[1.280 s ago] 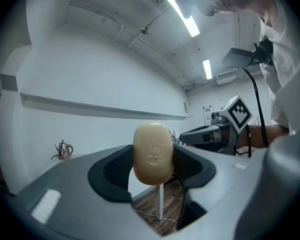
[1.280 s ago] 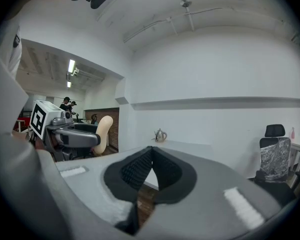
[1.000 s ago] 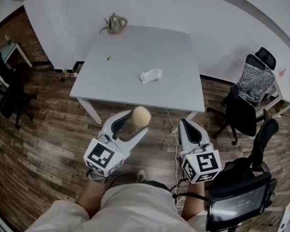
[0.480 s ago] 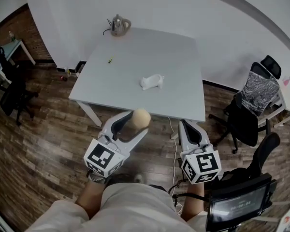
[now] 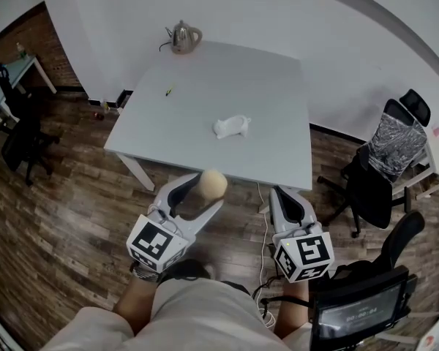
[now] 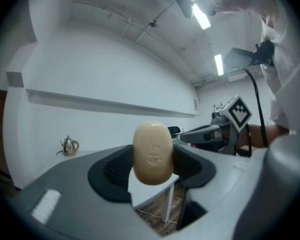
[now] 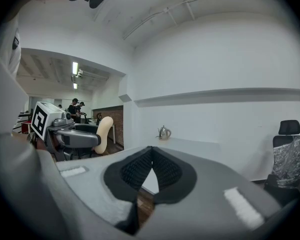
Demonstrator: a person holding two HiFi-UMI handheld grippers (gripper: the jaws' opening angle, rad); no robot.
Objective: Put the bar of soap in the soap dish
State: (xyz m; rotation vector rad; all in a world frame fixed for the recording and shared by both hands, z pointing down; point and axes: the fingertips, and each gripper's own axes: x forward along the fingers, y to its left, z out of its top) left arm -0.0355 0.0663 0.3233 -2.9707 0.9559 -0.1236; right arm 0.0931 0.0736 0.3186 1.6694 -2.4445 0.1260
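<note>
A beige oval bar of soap (image 5: 214,184) is held upright between the jaws of my left gripper (image 5: 211,191), which is shut on it, in front of the table's near edge. In the left gripper view the soap (image 6: 152,154) stands between the black pads. The white soap dish (image 5: 232,126) sits on the white table (image 5: 205,72), right of centre and well ahead of both grippers. My right gripper (image 5: 282,194) hovers beside the left one, its pads touching at the tips (image 7: 151,151) with nothing between them. The soap (image 7: 104,134) also shows at the left of the right gripper view.
A metal kettle (image 5: 181,36) stands at the table's far left corner, and a small yellow-green object (image 5: 169,91) lies near the left edge. Black office chairs (image 5: 377,170) stand to the right, a monitor (image 5: 351,316) at the lower right, and a cable (image 5: 265,218) runs across the wooden floor.
Both grippers have drifted slightly forward toward the table, which now sits a little nearer in the head view. The soap stays gripped in the left gripper.
</note>
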